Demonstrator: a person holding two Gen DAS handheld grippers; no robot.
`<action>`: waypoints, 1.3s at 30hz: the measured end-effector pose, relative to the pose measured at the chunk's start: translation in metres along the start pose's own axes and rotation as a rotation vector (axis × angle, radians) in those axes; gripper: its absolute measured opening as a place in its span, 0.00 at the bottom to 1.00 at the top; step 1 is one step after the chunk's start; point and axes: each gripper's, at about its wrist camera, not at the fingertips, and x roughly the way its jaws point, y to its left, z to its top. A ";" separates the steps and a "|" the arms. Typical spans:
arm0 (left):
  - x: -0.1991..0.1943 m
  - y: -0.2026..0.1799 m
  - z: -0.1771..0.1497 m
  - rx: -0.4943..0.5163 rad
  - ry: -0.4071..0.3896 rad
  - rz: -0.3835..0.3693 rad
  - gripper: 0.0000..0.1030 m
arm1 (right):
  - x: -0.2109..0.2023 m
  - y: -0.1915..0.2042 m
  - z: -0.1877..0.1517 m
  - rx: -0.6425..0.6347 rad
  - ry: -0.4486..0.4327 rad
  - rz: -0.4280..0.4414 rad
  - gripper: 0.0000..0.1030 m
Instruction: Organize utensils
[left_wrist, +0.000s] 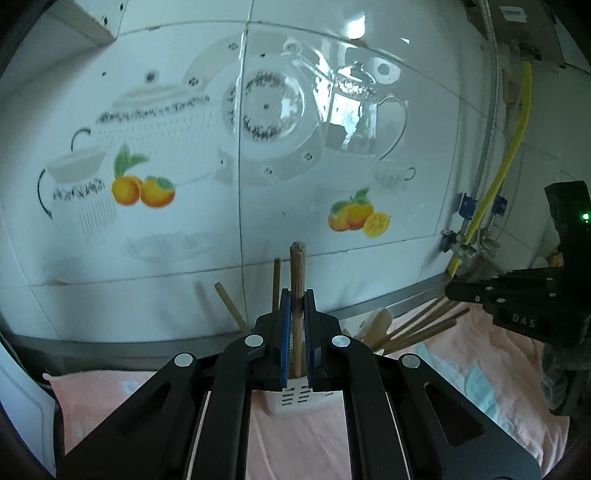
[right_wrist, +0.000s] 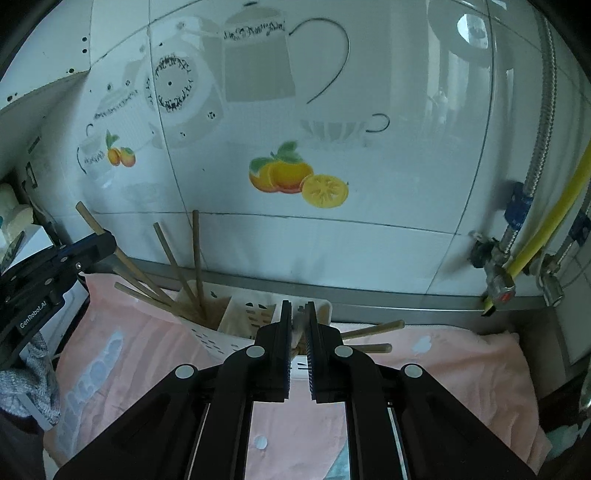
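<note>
Both hand-held grippers over the white slotted plastic utensil holder (right_wrist: 236, 328)

The left hand-held gripper (left_wrist: 297, 306) clamps an upright round wooden stick (left_wrist: 296, 280) above it; the right hand-held gripper (right_wrist: 298, 317) pinches a thin wooden utensil end (right_wrist: 297, 334), on pink cloth (right_wrist: 443, 365).

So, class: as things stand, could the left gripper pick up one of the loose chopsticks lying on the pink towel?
Probably not yet. The left gripper is shut on a wooden chopstick, so its jaws are occupied. The loose chopsticks lie on the pink towel beyond the white utensil holder, nearer the right gripper.
</note>
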 end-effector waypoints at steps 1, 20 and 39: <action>0.000 0.000 -0.001 0.002 0.002 0.001 0.06 | 0.002 0.000 -0.001 0.002 0.000 0.003 0.09; -0.060 -0.010 -0.029 0.022 -0.081 0.023 0.59 | -0.050 0.027 -0.039 -0.057 -0.138 -0.089 0.66; -0.123 -0.009 -0.130 -0.026 -0.036 0.069 0.95 | -0.093 0.060 -0.143 -0.076 -0.220 -0.192 0.92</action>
